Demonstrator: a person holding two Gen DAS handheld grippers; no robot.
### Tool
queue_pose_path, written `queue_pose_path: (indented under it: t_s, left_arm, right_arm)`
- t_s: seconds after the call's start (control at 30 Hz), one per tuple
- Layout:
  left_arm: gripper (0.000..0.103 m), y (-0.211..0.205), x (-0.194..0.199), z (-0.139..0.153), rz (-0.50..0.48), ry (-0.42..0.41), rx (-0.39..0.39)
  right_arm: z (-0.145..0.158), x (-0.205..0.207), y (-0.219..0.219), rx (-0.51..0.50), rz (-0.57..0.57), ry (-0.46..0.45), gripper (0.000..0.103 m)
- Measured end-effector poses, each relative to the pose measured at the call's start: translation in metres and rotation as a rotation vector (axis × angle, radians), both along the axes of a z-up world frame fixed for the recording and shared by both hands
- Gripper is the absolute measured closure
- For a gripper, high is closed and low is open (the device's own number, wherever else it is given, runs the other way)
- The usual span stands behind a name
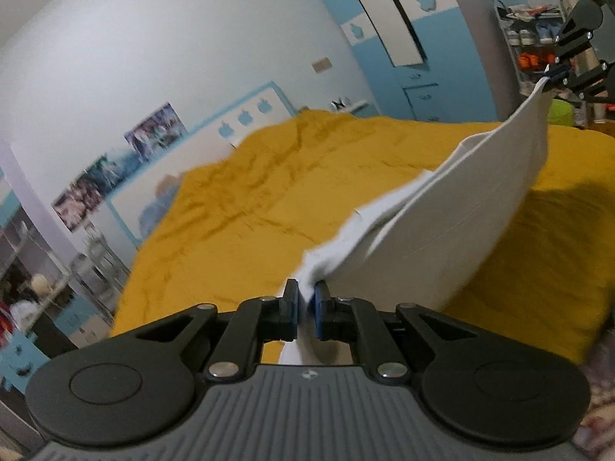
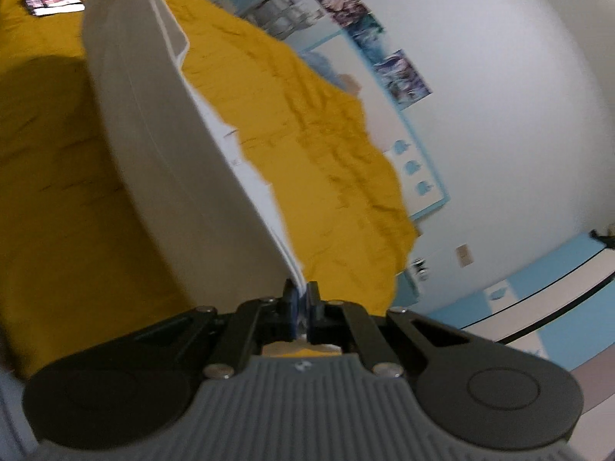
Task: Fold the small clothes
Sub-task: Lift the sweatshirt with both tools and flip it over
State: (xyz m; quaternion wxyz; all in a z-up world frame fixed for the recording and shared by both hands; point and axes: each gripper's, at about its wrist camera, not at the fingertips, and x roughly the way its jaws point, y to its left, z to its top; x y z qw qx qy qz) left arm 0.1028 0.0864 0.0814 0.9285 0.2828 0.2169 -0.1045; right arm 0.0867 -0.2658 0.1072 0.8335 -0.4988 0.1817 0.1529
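Observation:
A white garment (image 1: 453, 215) hangs stretched in the air above a bed with a mustard-yellow cover (image 1: 238, 207). My left gripper (image 1: 306, 296) is shut on one bunched corner of it. My right gripper (image 2: 302, 295) is shut on the opposite edge of the garment (image 2: 153, 146). The right gripper also shows in the left wrist view (image 1: 553, 75) at the top right, pinching the far corner. The cloth sags between the two grippers, clear of the bed.
A phone (image 2: 54, 3) lies on the yellow cover (image 2: 50, 176) at the far left of the right wrist view. Posters (image 1: 153, 134) hang on the white wall. A blue wardrobe (image 1: 423, 88) and cluttered shelves (image 1: 534, 34) stand beyond the bed.

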Motion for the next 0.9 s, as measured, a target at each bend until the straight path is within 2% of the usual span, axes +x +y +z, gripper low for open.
queue_pose_path:
  t_s: [0.23,0.4,0.5,0.63,0.9]
  left_arm:
    - [0.095,0.005,0.076,0.022,0.054,-0.061,0.007]
    - [0.095,0.009,0.135,0.017,0.094,-0.052,-0.008]
    - [0.095,0.012,0.167,0.004,0.113,-0.025,-0.015]
    - [0.095,0.019,0.21,-0.023,0.142,0.03,-0.013]
    - [0.095,0.044,0.28,-0.102,0.196,0.202,-0.05]
  right_arm:
    - [0.036,0.087,0.016,0.059,-0.012,-0.07,0.103]
    - [0.038,0.159,0.032,0.108,-0.033,-0.06,0.103]
    - [0.026,0.206,0.041,0.14,-0.049,-0.029,0.103]
    - [-0.008,0.257,0.056,0.149,-0.058,0.022,0.103]
    - [-0.09,0.355,0.079,0.194,-0.092,0.152,0.103]
